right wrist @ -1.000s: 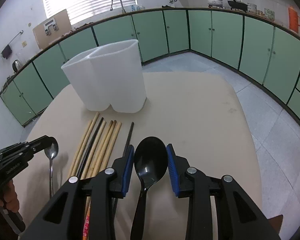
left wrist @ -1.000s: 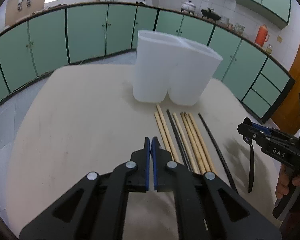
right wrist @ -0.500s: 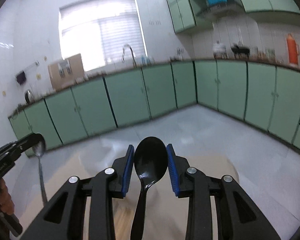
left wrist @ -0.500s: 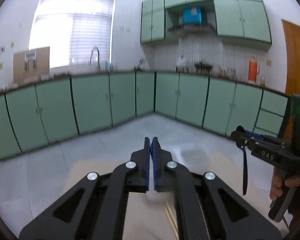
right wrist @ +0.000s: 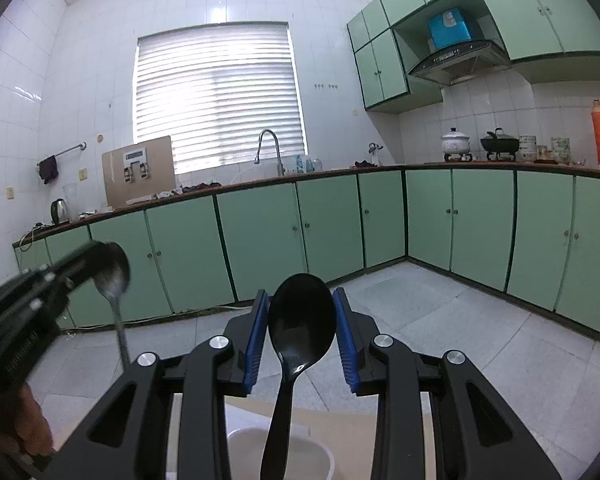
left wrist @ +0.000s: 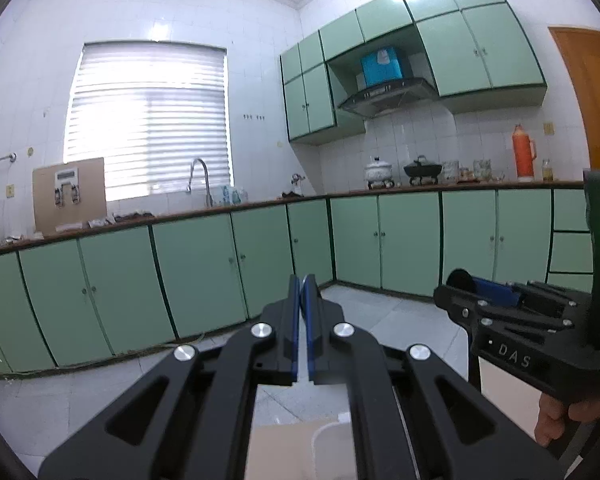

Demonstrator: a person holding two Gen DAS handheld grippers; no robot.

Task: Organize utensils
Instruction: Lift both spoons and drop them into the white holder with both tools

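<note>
Steel spoon is hanging, bowl up, nipped in the nearly closed left tongs. Rightward, the right tongs are clamping a black spoon above the white holder on the bench. Neither spoon is seemingly in yet, so both drops are remaining.

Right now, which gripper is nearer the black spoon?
Right. The right gripper grips the black spoon; the left gripper is off to its left, holding a metal spoon.

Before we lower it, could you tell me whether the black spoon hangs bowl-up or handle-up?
Bowl-up: the black spoon has its bowl between the right tongs' blue pads, and its handle points down toward the white holder.
</note>
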